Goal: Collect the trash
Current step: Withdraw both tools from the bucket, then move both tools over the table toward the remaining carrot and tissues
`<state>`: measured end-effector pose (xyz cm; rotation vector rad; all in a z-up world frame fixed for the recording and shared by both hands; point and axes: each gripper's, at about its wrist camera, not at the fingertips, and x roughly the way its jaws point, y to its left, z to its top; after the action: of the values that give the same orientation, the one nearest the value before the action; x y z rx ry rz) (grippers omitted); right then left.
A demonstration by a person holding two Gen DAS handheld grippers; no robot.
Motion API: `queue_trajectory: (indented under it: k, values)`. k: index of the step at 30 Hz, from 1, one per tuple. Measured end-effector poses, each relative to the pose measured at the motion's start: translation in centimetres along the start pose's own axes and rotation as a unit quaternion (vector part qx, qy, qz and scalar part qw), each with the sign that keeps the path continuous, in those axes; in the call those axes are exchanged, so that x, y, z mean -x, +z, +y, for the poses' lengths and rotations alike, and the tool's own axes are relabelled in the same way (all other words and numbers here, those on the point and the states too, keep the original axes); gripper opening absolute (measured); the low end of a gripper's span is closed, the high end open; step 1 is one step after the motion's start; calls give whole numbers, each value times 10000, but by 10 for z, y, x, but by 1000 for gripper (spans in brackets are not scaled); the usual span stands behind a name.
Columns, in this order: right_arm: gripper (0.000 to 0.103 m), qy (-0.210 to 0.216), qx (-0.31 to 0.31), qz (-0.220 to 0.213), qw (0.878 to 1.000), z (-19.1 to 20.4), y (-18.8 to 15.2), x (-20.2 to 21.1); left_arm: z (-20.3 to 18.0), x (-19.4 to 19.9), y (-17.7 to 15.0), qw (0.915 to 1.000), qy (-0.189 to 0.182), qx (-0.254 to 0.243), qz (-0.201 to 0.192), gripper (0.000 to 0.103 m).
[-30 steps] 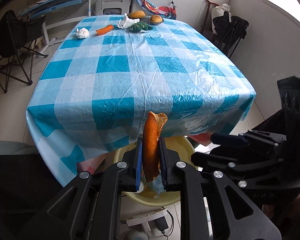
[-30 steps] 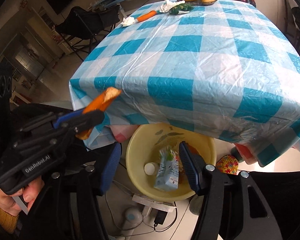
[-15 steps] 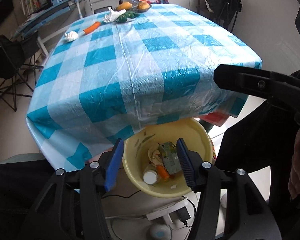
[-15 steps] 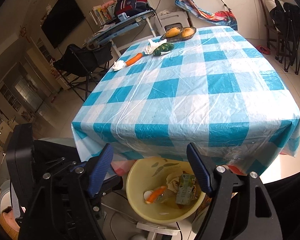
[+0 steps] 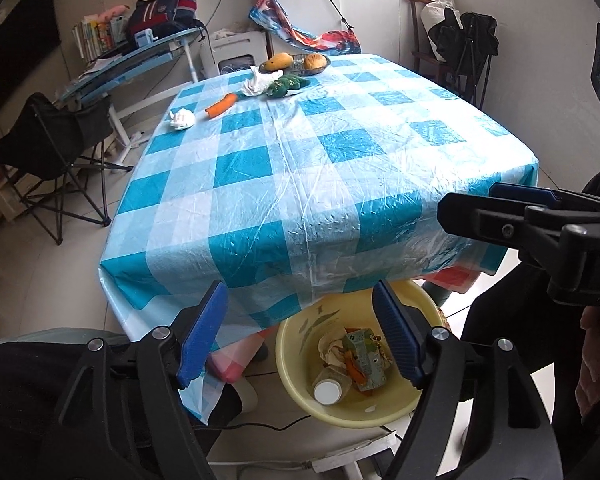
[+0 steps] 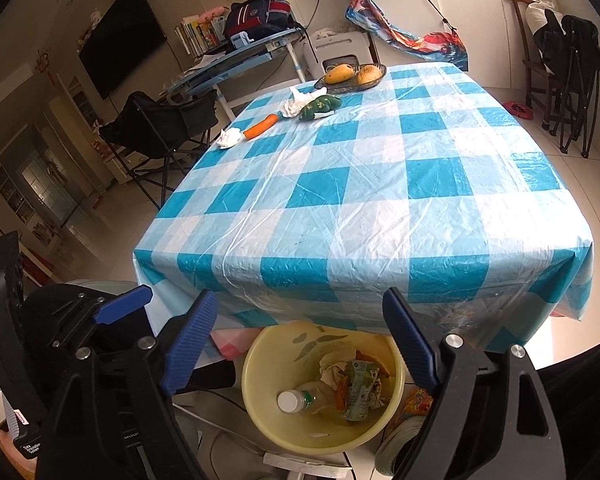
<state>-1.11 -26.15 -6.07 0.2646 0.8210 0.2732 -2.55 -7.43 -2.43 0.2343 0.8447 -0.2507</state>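
Note:
A yellow basin (image 5: 300, 394) (image 6: 260, 400) stands on the floor under the near edge of the checked table (image 5: 300, 184). It holds a drink carton (image 5: 366, 354), a plastic bottle (image 6: 296, 400), crumpled paper and an orange peel (image 5: 354, 368). My left gripper (image 5: 300, 284) hovers over the basin, jaws opening, nothing between them. My right gripper (image 6: 300, 294) hangs beside it, its jaws also opening and empty. At the table's far end lie two crumpled tissues (image 5: 182, 119) (image 5: 260, 82).
Beside the tissues lie a carrot (image 5: 221, 105), a green bag (image 5: 286, 84) and a fruit dish (image 5: 296, 62). A folding chair (image 5: 48, 148) stands left of the table. Cables and a power strip (image 5: 340, 462) lie on the floor by the basin.
The left gripper was shut on the orange peel; its jaws have spread and the peel now lies in the basin. The right jaws have widened too. Both views have tilted up.

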Motion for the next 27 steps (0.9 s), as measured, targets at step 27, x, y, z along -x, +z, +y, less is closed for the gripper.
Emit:
queue_trajectory:
  k: [27]
  values:
    - [90,-273,211,-205,9992,14,8,-11,33,12,4,9948,396,850,-388,86]
